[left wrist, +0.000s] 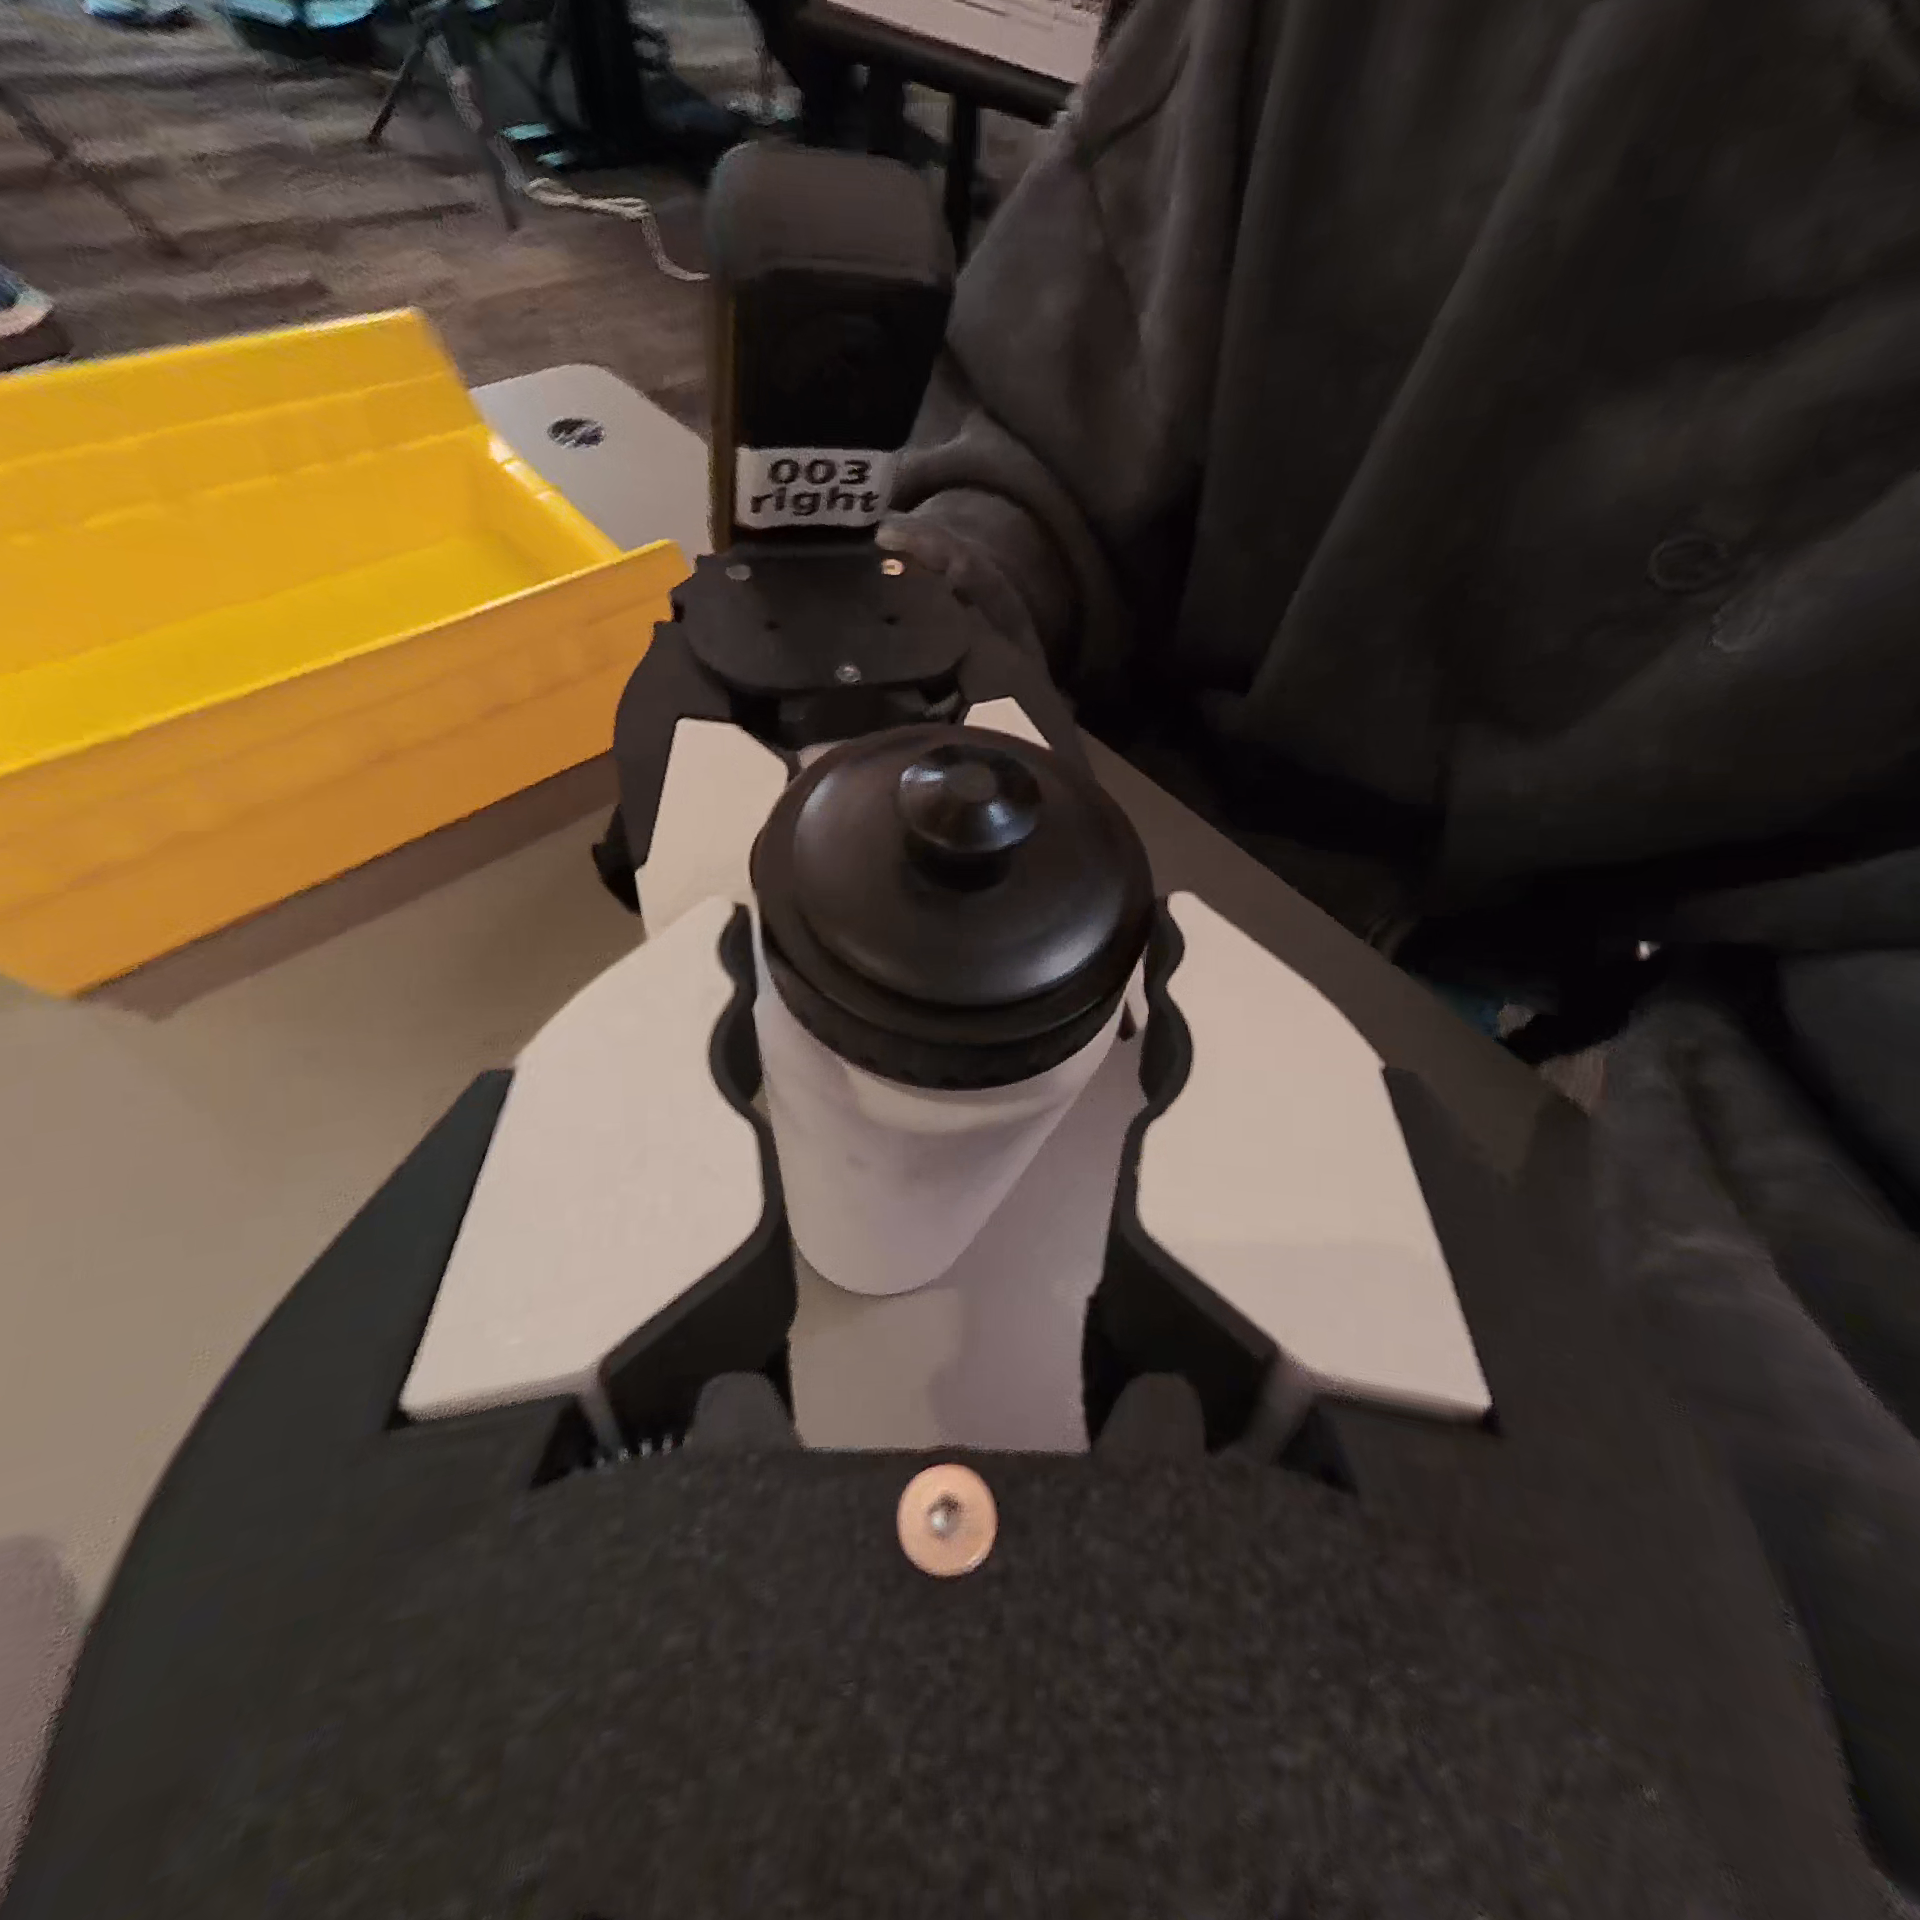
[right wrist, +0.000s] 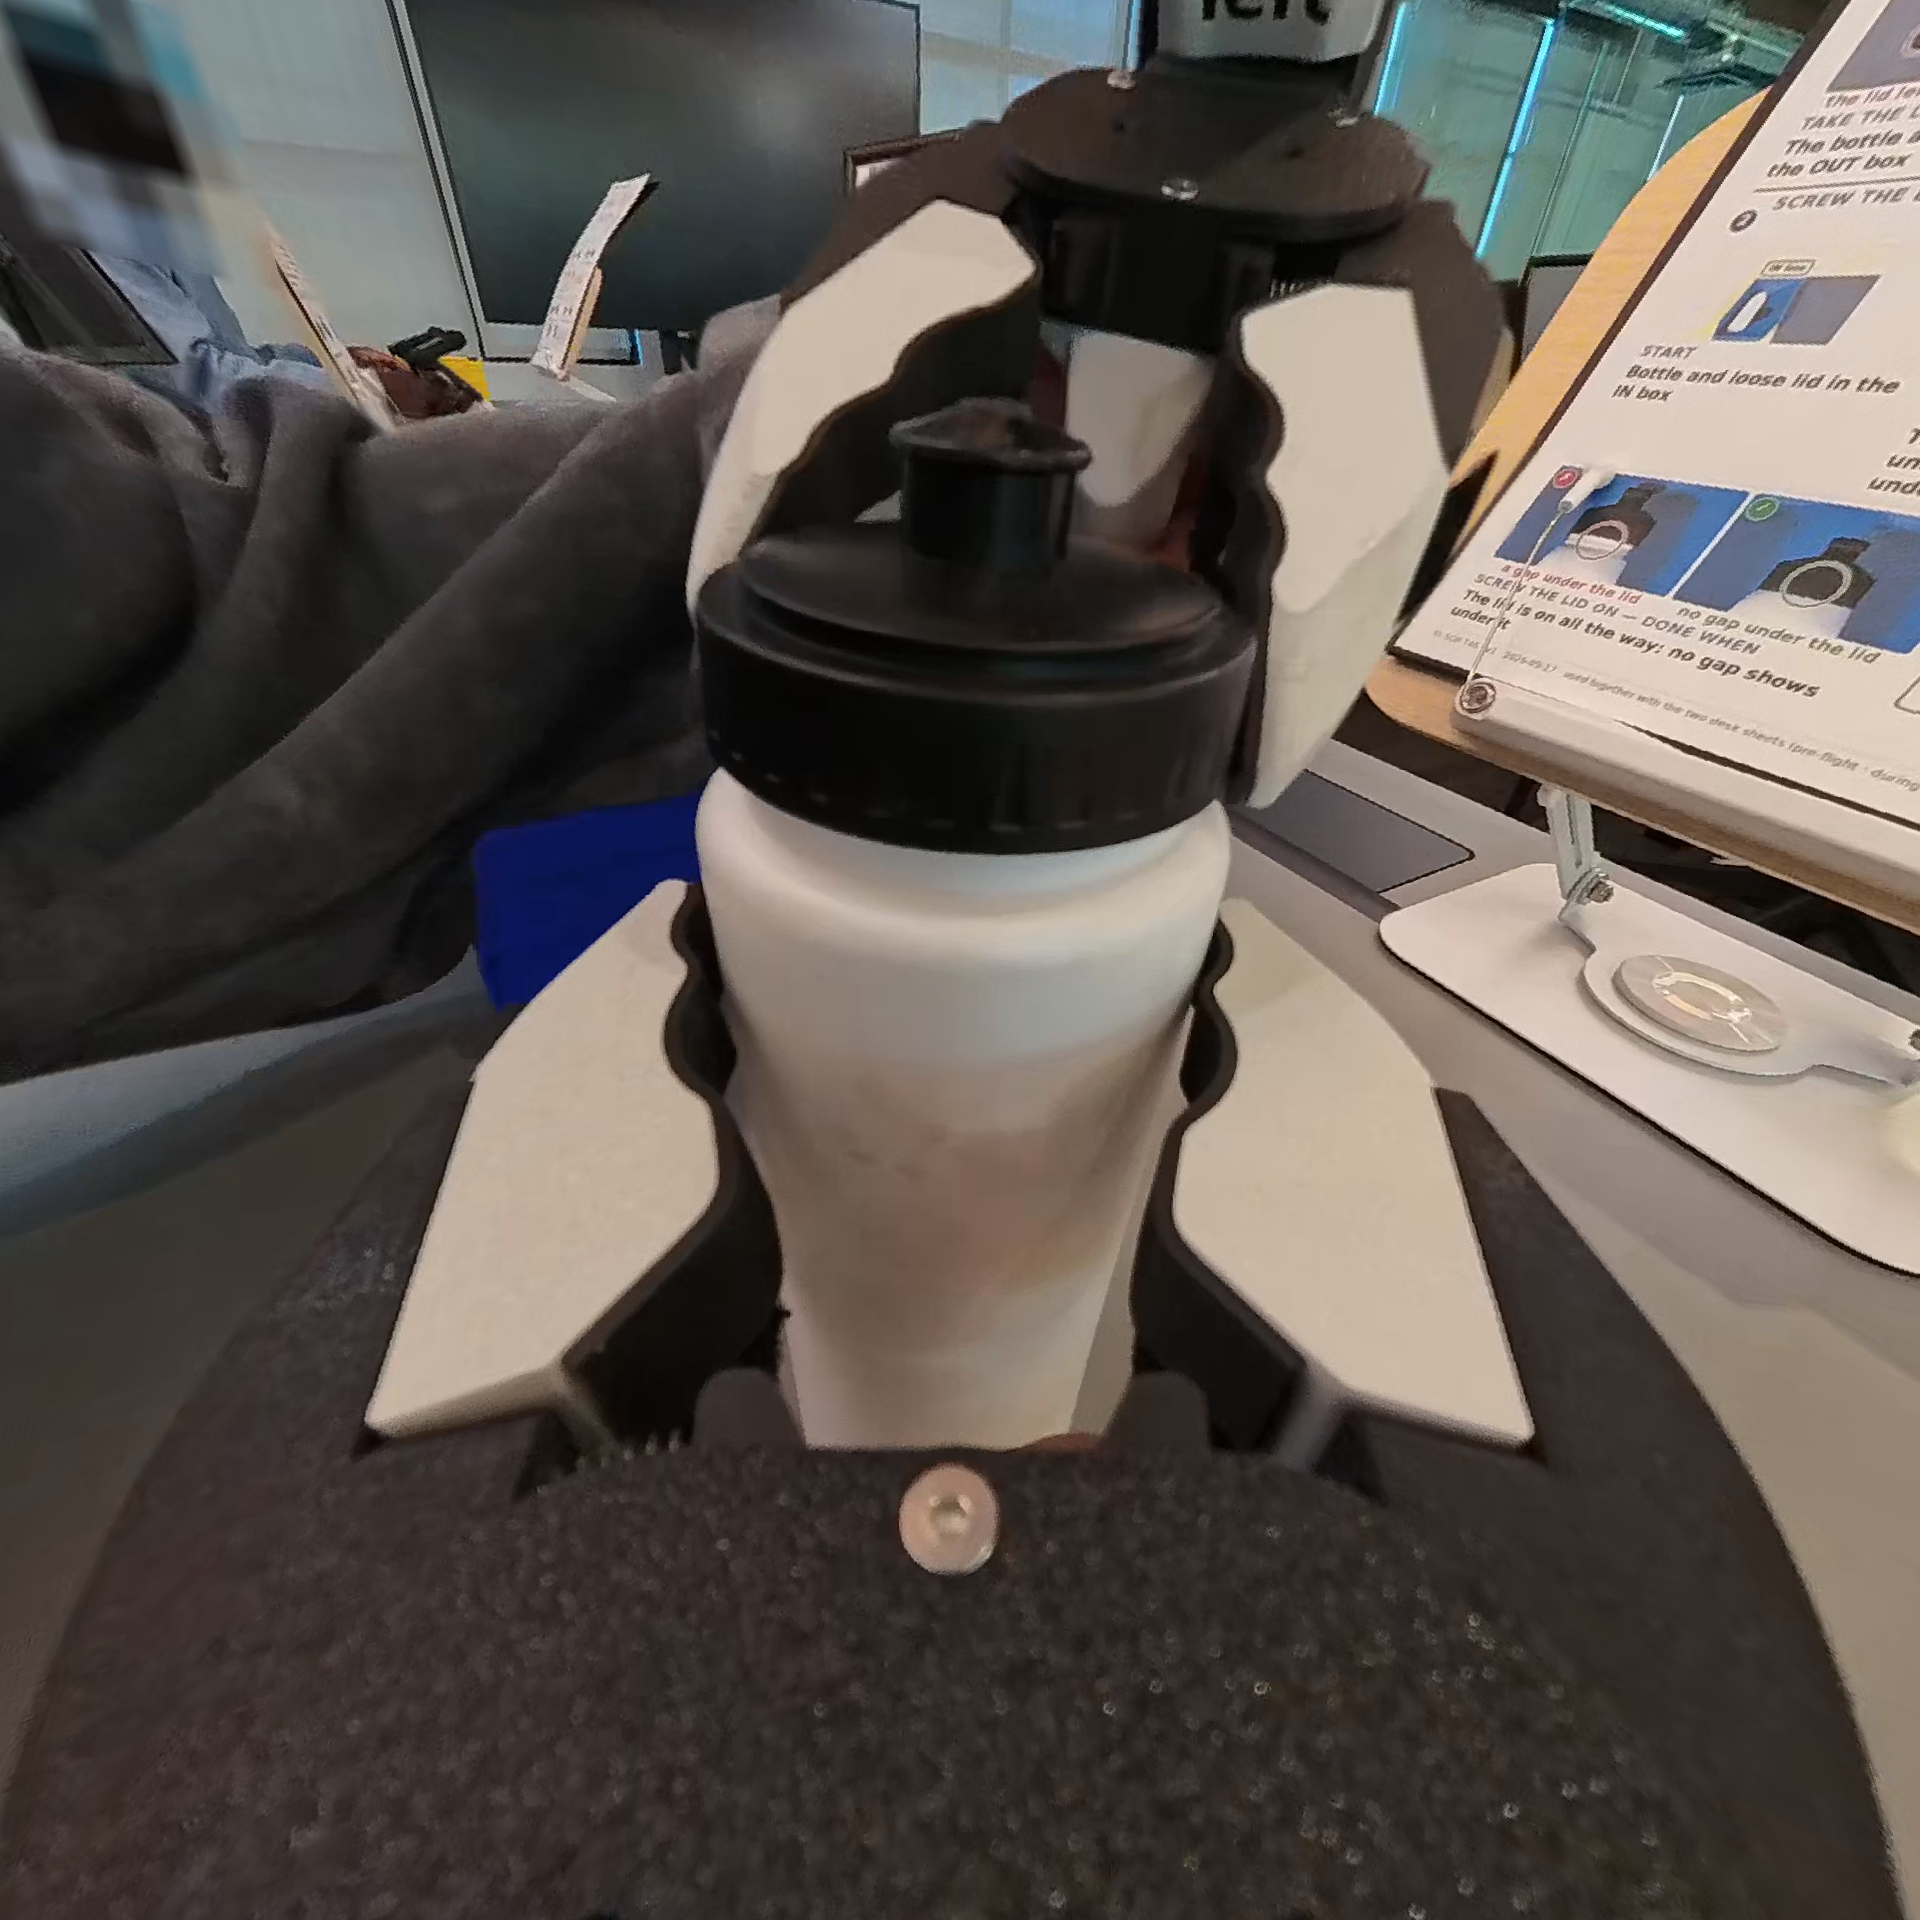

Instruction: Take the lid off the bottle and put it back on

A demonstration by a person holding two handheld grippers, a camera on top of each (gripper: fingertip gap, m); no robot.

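The black screw lid with its pull spout sits on the white sports bottle. In the right wrist view its ribbed skirt meets the bottle's shoulder with no gap showing, so it looks fully seated.

The right tongs are pinching the bottle's body just below the shoulder, with both wavy black pads pressed against the white wall. The left tongs come at it from the opposite side and are closed on the lid's rim. Their tips lie against either edge of it, and I see no gap between them and the rim in either view. The bottle is upright between the two tools, over the grey counter. Whether its base rests on the counter or is held just clear is hidden by the right tongs' own body.

As for progress, the pictures fit two readings. Either the lid has not yet been unscrewed, or it has been screwed back on and is being snugged down. One tool bracing the body while the other holds the lid suggests a twist is in hand, but nothing here shows its direction. On the first reading the whole cycle is left. On the second, only letting go is left.

A yellow bin stands on the counter beyond, and an instruction sheet on a stand is off to the side.
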